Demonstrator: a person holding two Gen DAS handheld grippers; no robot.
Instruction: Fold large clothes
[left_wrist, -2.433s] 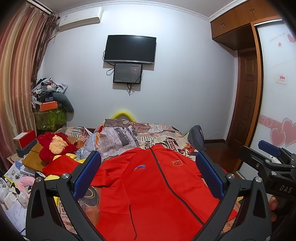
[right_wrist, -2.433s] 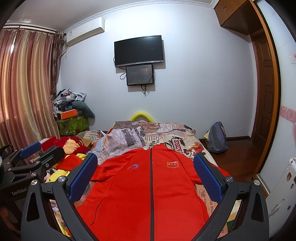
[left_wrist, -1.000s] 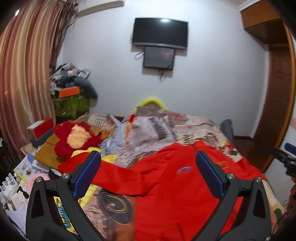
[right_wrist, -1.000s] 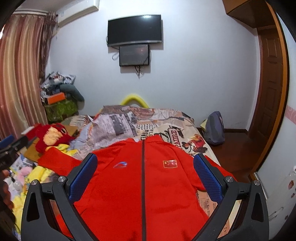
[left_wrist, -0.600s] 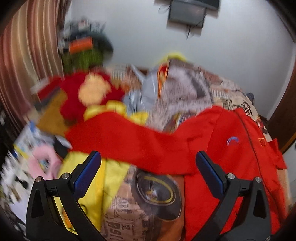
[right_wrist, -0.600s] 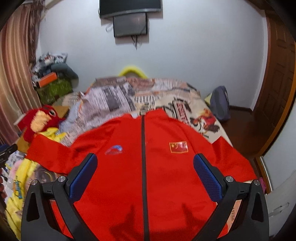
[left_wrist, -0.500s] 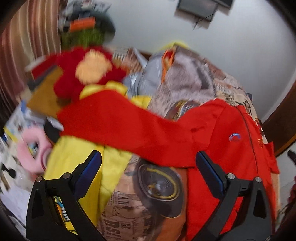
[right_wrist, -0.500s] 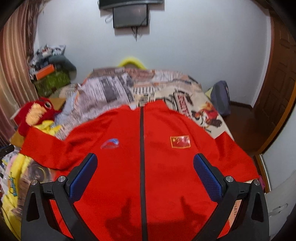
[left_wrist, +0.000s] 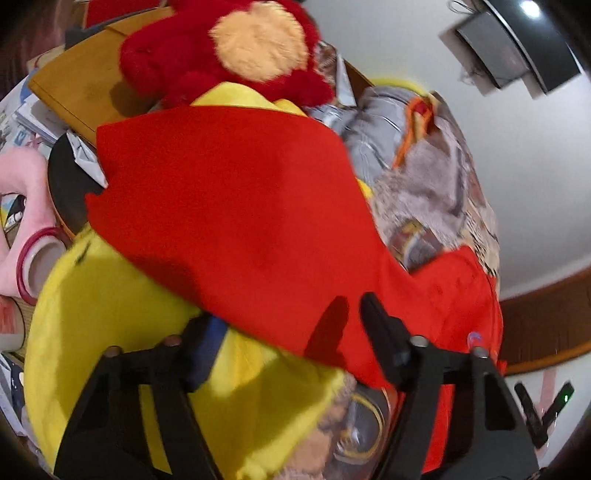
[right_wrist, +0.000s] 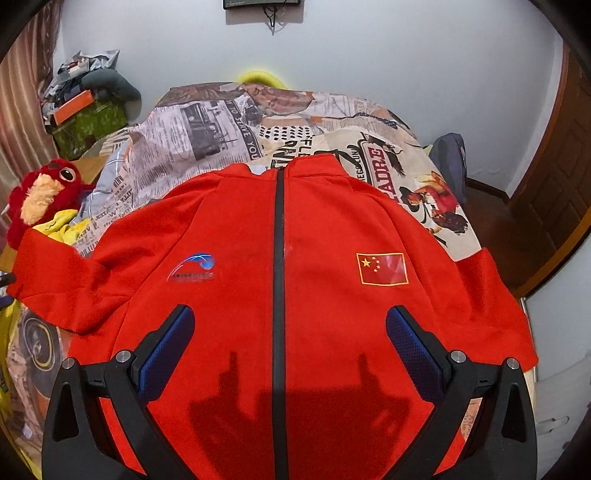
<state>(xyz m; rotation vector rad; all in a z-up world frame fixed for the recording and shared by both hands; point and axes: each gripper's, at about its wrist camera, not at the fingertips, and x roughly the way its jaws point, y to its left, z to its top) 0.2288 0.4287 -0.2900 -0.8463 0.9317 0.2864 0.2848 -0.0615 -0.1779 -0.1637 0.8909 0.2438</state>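
A large red zip jacket (right_wrist: 317, 280) lies face up and spread flat on the bed, its collar toward the far wall. Its left sleeve (left_wrist: 236, 206) stretches out over a yellow plush. My left gripper (left_wrist: 284, 325) is open and straddles the sleeve's lower edge, one finger under the cloth, the other on top. My right gripper (right_wrist: 288, 350) is open and empty, hovering over the jacket's chest astride the black zipper (right_wrist: 279, 258).
A newspaper-print bedspread (right_wrist: 229, 122) covers the bed. A red plush toy (left_wrist: 221, 48), a yellow plush (left_wrist: 122, 306) and a wooden board (left_wrist: 81, 85) crowd the left bedside. A dark bag (right_wrist: 448, 155) and a wooden door (right_wrist: 554, 177) stand at the right.
My left gripper swung left and dropped down to the sleeve, now straddling its edge. My right gripper tilted down and moved closer over the jacket's chest.
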